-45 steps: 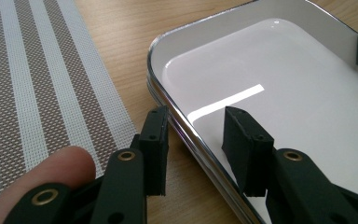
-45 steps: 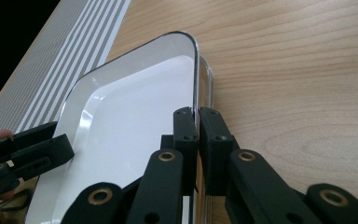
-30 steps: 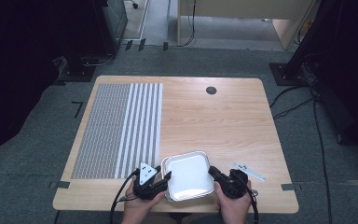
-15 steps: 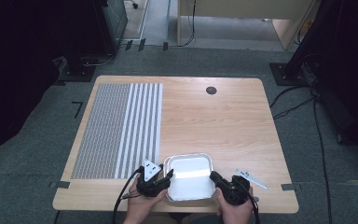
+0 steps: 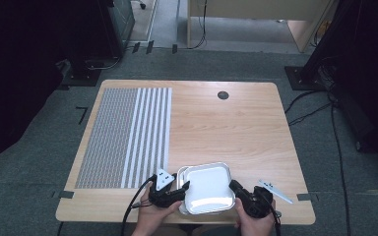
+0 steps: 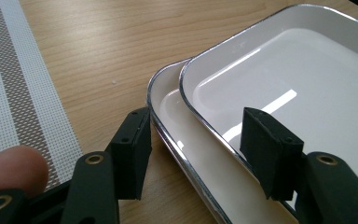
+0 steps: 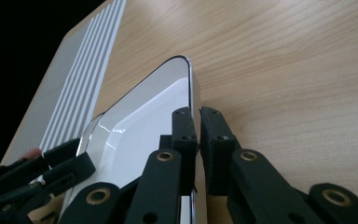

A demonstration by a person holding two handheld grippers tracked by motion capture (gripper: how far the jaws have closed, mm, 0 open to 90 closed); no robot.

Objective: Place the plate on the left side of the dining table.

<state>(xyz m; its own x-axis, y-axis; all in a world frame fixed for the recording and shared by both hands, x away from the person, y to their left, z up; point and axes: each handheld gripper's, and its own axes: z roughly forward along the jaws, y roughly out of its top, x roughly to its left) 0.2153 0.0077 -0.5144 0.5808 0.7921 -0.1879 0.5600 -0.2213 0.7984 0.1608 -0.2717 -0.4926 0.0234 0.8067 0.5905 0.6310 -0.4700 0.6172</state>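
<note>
2 shallow white enamel trays with metal rims, the upper tray (image 6: pixel 307 79) nested askew in the lower tray (image 6: pixel 168 105), sit at the near edge of the light wooden table (image 5: pixel 236 128). The left gripper (image 6: pixel 193 149) straddles both rims, its jaws having just opened and clear of them, while the right gripper (image 7: pixel 198 140) is clamped on the upper tray's rim. The left gripper view separates the 2 rims; the high view adds 1 striped woven placemat (image 5: pixel 128 137).
</note>
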